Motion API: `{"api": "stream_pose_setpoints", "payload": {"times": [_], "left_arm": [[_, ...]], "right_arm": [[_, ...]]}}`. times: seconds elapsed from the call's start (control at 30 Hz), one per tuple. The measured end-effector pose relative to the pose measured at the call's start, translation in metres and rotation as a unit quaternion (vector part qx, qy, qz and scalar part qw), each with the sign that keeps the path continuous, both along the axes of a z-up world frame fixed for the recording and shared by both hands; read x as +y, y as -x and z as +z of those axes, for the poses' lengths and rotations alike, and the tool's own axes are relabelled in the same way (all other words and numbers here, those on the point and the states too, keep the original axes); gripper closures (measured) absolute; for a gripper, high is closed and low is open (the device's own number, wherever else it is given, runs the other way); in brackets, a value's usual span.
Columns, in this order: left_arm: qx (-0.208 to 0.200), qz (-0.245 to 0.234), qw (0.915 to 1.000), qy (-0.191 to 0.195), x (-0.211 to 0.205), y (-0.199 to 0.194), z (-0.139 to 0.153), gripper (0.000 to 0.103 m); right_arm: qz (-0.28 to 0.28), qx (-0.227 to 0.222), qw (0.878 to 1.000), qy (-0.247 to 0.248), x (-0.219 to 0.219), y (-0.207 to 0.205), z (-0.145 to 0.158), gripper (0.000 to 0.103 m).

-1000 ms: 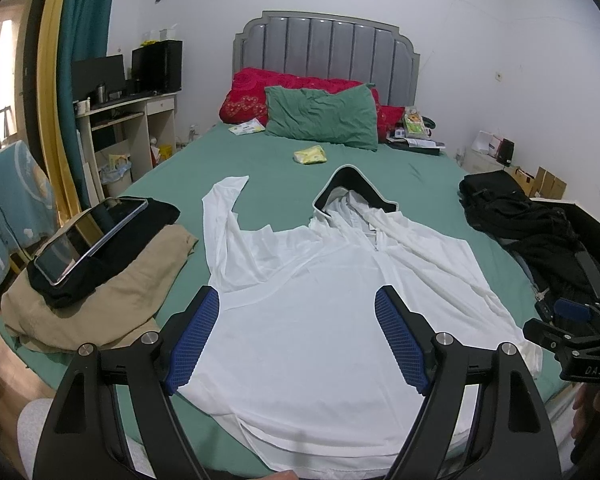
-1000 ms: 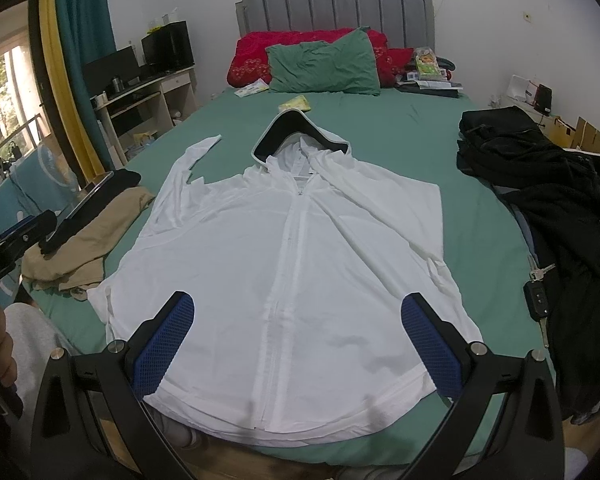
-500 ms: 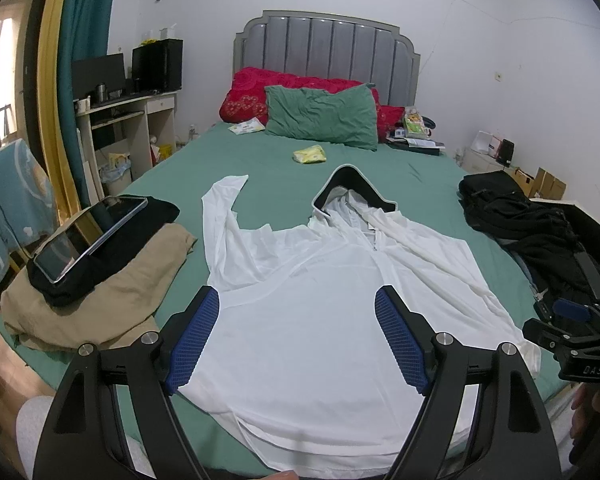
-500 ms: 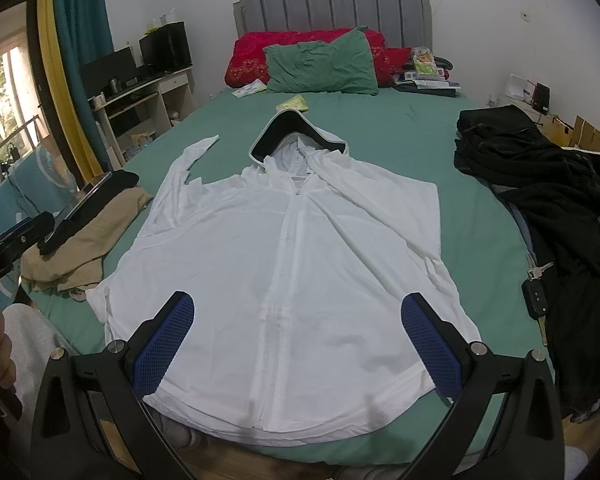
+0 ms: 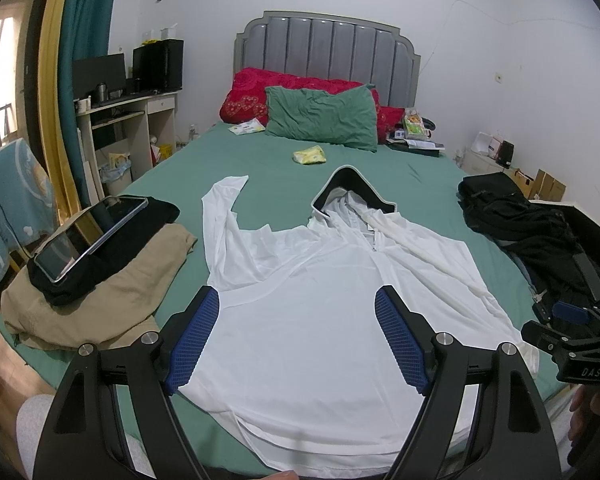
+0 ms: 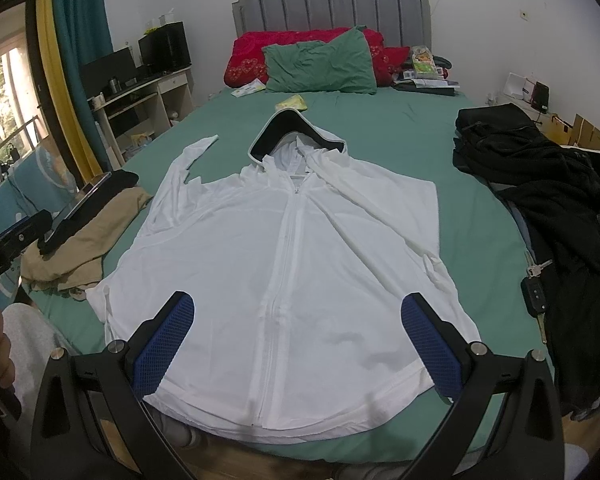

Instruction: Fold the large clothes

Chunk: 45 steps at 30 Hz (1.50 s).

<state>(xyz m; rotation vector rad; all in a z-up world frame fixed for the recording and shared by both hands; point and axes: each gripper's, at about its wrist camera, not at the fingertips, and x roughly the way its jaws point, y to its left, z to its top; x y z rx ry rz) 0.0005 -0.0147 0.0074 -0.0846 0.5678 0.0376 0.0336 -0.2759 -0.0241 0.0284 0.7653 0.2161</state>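
Bare green sheet [image 6: 384,128] lies open between hood and pillow [image 6: 320,66]. Left of the white jacket [image 6: 284,264], a tan garment [image 6: 80,240] carrying a tablet [image 5: 88,236] obstructs; right, black clothing [image 6: 548,184] and keys [image 6: 534,288].

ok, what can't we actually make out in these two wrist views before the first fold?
- White hooded jacket: the near hem in the left wrist view is cut by the left gripper frame and the bottom edge.
- Right sleeve: folded across the body, so its cuff can't be made out.
- Car key: too small for detail.
- Black clothes: the pile runs off the right edge.
- Right gripper: open.
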Motion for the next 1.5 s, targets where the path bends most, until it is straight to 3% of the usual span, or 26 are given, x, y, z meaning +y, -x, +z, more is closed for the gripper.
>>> {"api": "stream_pose_setpoints", "payload": {"times": [0.97, 1.23, 1.33, 1.5], "left_arm": [[0.004, -0.017, 0.9996, 0.021, 0.0, -0.005, -0.005, 0.02], [0.055, -0.029, 0.9977, 0.028, 0.013, -0.042, -0.032, 0.02], [0.08, -0.036, 0.9954, 0.04, 0.021, -0.073, -0.05, 0.02], [0.106, -0.038, 0.9932, 0.028, 0.032, -0.122, -0.085, 0.02]], "right_arm": [[0.002, 0.003, 1.0, 0.001, -0.006, -0.002, -0.003, 0.001], [0.02, 0.014, 1.0, 0.017, 0.002, -0.033, -0.016, 0.001], [0.023, 0.023, 0.999, 0.024, 0.001, -0.059, -0.028, 0.001], [0.008, 0.051, 0.998, 0.035, -0.015, -0.114, -0.06, 0.001]]}}
